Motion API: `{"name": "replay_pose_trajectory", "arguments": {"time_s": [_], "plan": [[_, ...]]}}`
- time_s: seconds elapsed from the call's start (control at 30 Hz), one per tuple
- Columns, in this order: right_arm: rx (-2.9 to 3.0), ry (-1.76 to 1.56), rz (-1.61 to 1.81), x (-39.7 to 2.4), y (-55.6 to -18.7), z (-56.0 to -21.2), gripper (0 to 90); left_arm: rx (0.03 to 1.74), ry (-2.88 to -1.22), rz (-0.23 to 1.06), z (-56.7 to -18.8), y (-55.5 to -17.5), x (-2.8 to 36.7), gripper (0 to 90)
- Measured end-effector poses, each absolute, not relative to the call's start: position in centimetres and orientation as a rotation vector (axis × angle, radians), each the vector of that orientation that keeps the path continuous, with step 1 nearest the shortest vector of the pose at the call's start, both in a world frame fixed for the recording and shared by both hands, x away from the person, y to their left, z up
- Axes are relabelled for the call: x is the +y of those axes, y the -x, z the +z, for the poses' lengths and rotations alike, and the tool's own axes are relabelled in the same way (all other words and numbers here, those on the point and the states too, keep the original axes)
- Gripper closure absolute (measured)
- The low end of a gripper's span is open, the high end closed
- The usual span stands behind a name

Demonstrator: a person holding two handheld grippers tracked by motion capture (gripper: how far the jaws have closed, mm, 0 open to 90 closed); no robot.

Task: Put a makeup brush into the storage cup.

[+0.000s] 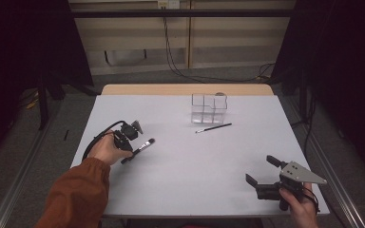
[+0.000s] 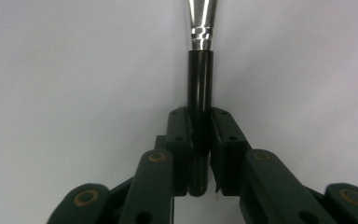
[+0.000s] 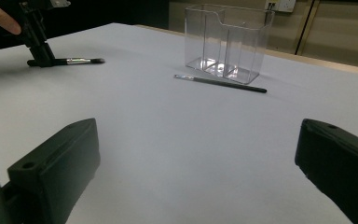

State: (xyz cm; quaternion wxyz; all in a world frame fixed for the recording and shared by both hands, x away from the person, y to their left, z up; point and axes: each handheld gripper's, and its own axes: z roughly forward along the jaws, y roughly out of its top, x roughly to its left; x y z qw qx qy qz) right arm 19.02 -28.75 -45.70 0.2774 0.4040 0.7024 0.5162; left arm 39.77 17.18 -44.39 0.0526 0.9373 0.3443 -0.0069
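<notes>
A makeup brush [image 1: 145, 145] with a black handle [image 2: 200, 79] and a silver ferrule lies on the white table [image 1: 185, 166] at the left. My left gripper [image 1: 127, 153] points down at it and is shut on the handle's end [image 2: 200, 135]; the pads press on both sides. The right gripper view shows the same brush [image 3: 81, 60] lying flat with that gripper [image 3: 37, 56] on it. Near the table's front right, my right gripper [image 1: 262, 170] stands open with nothing between its jaws [image 3: 198, 140]. A thin black brush [image 1: 214, 128] lies in front of a clear organizer [image 1: 209, 108].
The clear plastic organizer [image 3: 226, 42] has several compartments and stands at the back middle, with the thin brush [image 3: 221, 83] lying just before it. White tabletop stretches between the two grippers. Cables hang on the far wall, and a metal rail runs along each side.
</notes>
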Motion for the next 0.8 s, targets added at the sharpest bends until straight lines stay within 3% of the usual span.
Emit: {"name": "replay_pose_trajectory", "arguments": {"time_s": [0.2,0.8], "plan": [[1.890,-1.085,1.382,-28.7,-19.0,-45.7,0.0,1.040,-2.842,-0.014,-44.2,-39.7,17.5,79.7],[1.889,-1.093,1.381,-28.7,-19.1,-45.7,0.0,1.086,-2.589,-0.044,-43.8,-39.4,19.5,79.7]]}}
